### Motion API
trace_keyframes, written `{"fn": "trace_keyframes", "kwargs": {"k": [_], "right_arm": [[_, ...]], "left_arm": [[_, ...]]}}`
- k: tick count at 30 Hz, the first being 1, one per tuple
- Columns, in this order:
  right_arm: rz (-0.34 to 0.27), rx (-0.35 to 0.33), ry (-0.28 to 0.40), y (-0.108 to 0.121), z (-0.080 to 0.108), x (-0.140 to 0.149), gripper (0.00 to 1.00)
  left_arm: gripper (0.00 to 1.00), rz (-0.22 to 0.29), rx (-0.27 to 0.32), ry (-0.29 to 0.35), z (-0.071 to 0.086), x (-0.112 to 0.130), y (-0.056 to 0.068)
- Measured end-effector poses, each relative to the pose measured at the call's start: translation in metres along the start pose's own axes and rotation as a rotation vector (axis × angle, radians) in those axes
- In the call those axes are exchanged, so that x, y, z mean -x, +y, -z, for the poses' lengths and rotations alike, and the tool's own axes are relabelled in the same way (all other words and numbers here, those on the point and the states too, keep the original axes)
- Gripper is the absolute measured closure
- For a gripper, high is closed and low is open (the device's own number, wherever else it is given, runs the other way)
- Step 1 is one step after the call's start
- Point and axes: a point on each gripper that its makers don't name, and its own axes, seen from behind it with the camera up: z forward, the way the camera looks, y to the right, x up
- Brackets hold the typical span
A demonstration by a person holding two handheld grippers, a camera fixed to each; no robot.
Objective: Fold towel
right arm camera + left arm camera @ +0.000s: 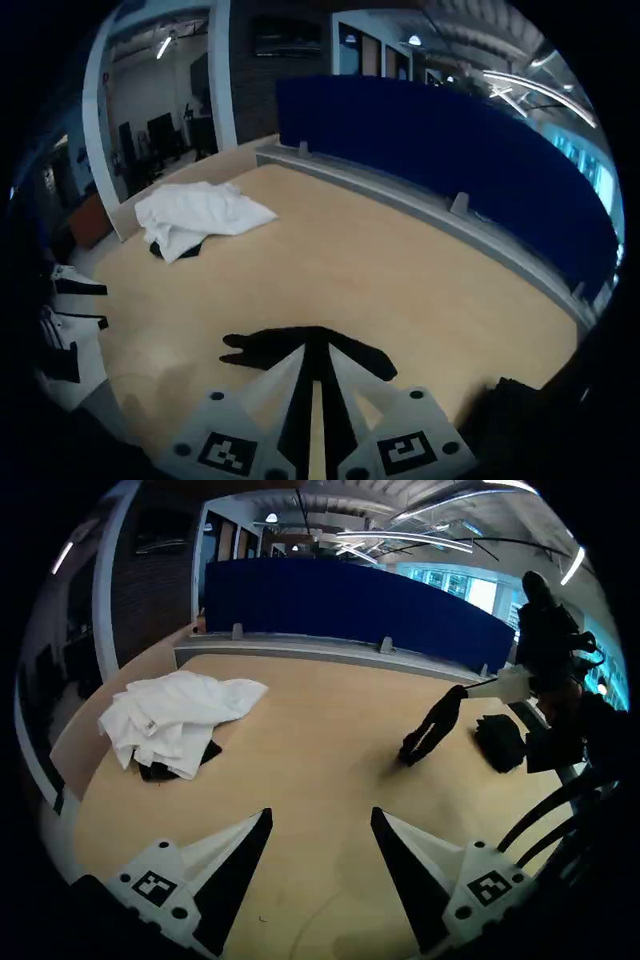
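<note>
A black towel (364, 364) hangs from my right gripper (316, 346), whose fingers are shut on its upper edge. In the left gripper view the same black towel (432, 726) dangles from the right gripper (468, 690), its lower end touching the wooden table (320, 720). My left gripper (320, 816) stands open low over the table's near part, nothing between its fingers. A crumpled pile of white towels (172, 712) (200, 208) lies at the table's far left, with a dark cloth (160, 770) sticking out from under it.
A blue partition (352, 608) (448, 144) runs along the table's far edge. A folded dark pile (500, 740) (512, 400) lies near the right gripper. A person in dark clothes (552, 640) and a black chair frame (560, 808) stand at the right.
</note>
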Motion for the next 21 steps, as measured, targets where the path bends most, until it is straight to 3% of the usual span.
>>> {"fn": "trace_keyframes", "kwargs": {"k": [6,21], "right_arm": [[-0.001,0.021,0.021,0.014,0.016,-0.015,0.95],[-0.03,0.054,0.044,0.042,0.037,-0.022,0.95]], "left_arm": [[0.09,-0.002,0.006,0.007,0.002,-0.004,0.003],[0.09,-0.02,0.021,0.013,0.004,-0.01,0.013]]}}
